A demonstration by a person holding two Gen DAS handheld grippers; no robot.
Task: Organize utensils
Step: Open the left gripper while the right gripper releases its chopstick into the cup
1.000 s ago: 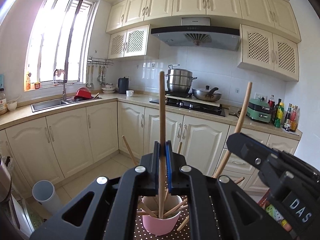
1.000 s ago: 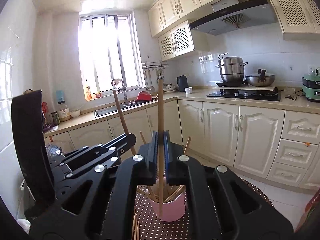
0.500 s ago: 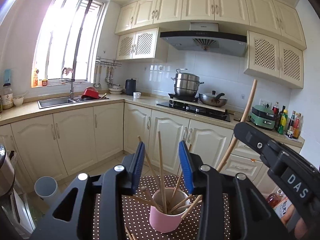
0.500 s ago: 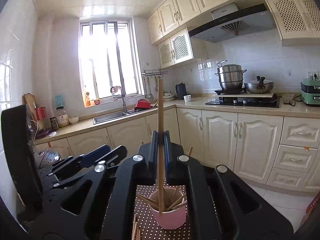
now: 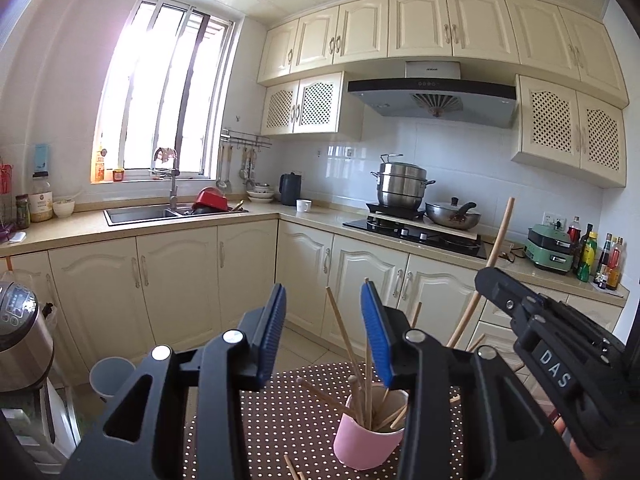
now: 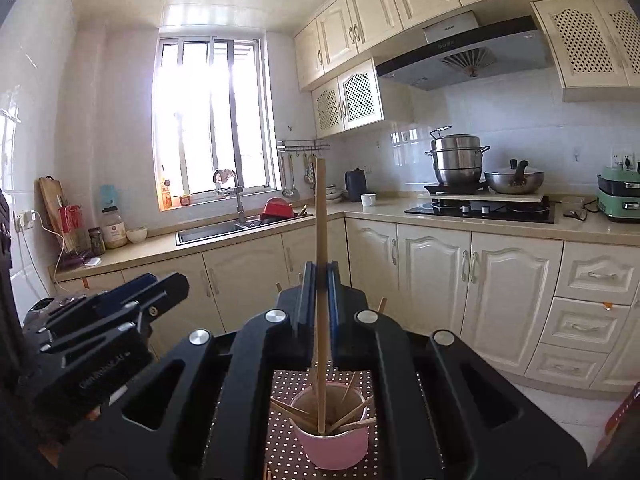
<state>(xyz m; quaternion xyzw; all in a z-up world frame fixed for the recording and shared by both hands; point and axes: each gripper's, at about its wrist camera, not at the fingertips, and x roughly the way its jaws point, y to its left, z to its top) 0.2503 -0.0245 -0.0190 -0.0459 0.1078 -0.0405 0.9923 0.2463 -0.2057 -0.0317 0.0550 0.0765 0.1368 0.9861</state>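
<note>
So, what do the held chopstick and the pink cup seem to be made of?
Chopstick: probably bare wood or bamboo, judging by its pale tan, matte surface. Pink cup: smooth, glossy outside and lighter inside, so glazed ceramic or plastic; the look leaves it open.

Cup: small pink round ceramic cup (image 6: pixel 334 446), upright on dotted mat.
Sticks: thin wooden chopsticks (image 5: pixel 366 394) leaning inside, splayed.
Held stick: long wooden chopstick (image 6: pixel 320 240), vertical, tip in cup.

pale wooden chopsticks (image 6: pixel 321 280) stand in a smooth matt pink cup (image 6: pixel 334 446) on a dotted brown cloth (image 5: pixel 280 412). the grippers' black plastic looks matt, their blue pads (image 5: pixel 273 332) ribbed.
</note>
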